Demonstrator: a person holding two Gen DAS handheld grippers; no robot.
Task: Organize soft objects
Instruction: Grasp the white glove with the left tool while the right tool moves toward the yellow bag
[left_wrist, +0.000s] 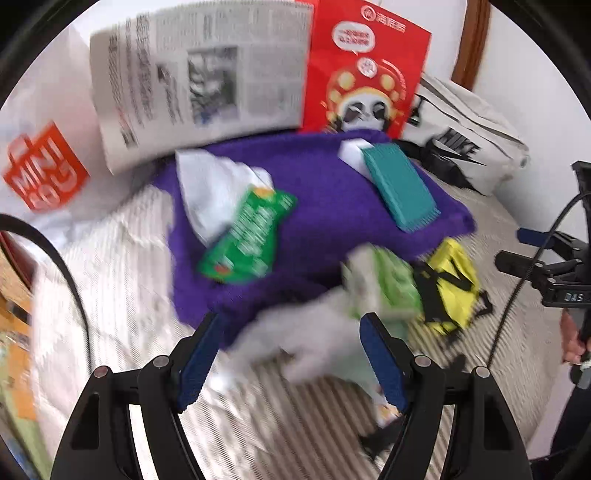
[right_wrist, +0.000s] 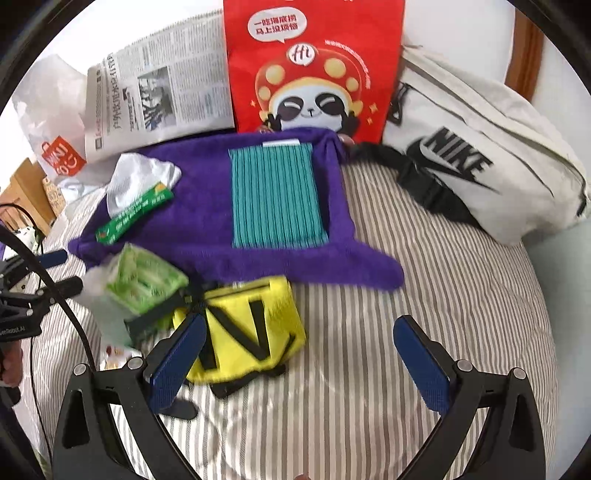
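Striped bedding (right_wrist: 424, 295), item: purple towel (right_wrist: 258, 240) carrying teal sponge (right_wrist: 277, 199) and green tissue pack (right_wrist: 135, 216). My left gripper (left_wrist: 291, 365) and right gripper (right_wrist: 299, 365) both spread, empty. Yellow pouch (right_wrist: 243, 328) nearest right: approach squarely, pinch mid-body.

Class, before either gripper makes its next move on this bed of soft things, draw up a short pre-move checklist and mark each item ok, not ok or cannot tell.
1. Left gripper jaws open: ok.
2. Left gripper empty: cannot tell; the blurred white tissue lies between its jaws.
3. Right gripper open and empty: ok.
4. Yellow pouch within the right jaws' line: not ok; it sits off towards one finger.
5. Teal brush lying flat on the purple towel: ok.
6. Light green tissue pack clear of the yellow pouch: not ok; they touch.
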